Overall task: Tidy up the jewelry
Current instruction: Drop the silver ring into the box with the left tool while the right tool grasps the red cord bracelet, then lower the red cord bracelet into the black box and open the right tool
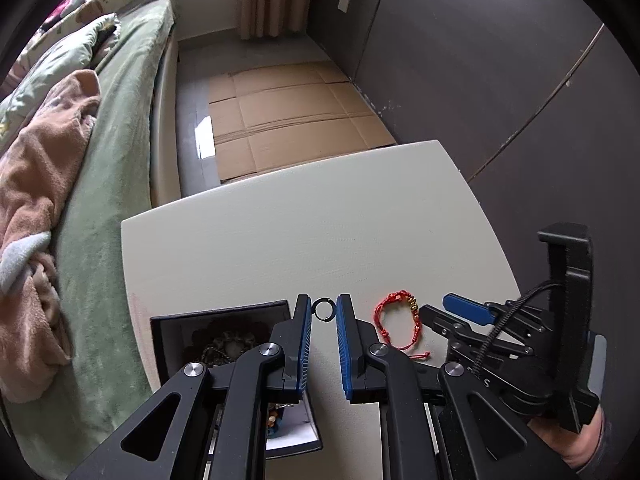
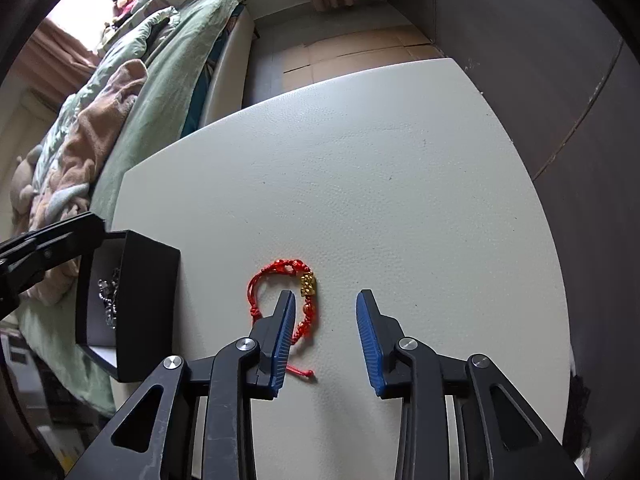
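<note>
Bedside, a white table (image 2: 360, 160) carries a black jewelry box (image 2: 132, 304) already holding chains. Both the left gripper (image 1: 324, 310), framing a small dark ring (image 1: 323, 309) that it may be touching, and the right gripper (image 2: 326, 300), over the red bracelet (image 2: 288, 300), stand parted. Ring and bracelet remain unboxed. No legible writing.

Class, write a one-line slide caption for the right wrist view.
Open right gripper hovers over red braided cord bracelet with gold beads on white table, beside open black jewelry box.
</note>
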